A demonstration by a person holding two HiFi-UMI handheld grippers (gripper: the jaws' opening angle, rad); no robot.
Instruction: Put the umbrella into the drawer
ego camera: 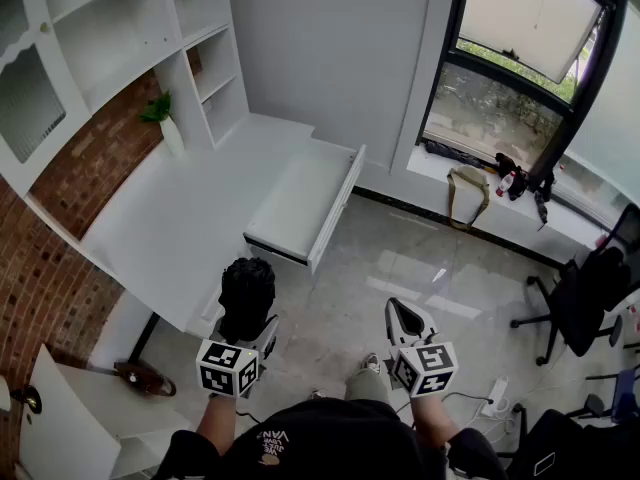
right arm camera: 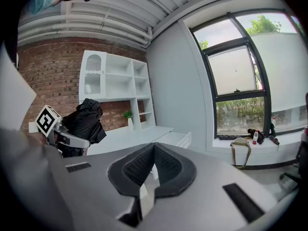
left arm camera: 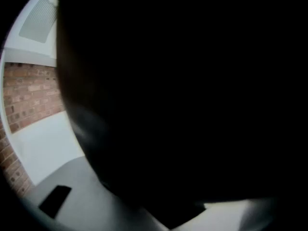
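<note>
The folded black umbrella [ego camera: 247, 293] stands upright in my left gripper [ego camera: 246, 326], whose jaws are shut on its lower part, just off the front edge of the white desk [ego camera: 170, 228]. In the left gripper view the umbrella [left arm camera: 183, 95] blacks out nearly everything. The right gripper view shows the umbrella [right arm camera: 86, 121] held at the left. The white drawer [ego camera: 300, 203] is pulled open beyond it and looks empty; the same drawer [right arm camera: 179, 139] shows in the right gripper view. My right gripper [ego camera: 403, 318] hangs over the floor, pads together at the tips [right arm camera: 154, 146], holding nothing.
White shelving [ego camera: 120, 28] rises over the desk against a brick wall, with a small potted plant [ego camera: 160, 113] on the desk. A window sill [ego camera: 480, 183] with a bag and bottle lies at the right. Office chairs [ego camera: 585, 298] stand at the far right, and a power strip [ego camera: 495, 393] lies on the floor.
</note>
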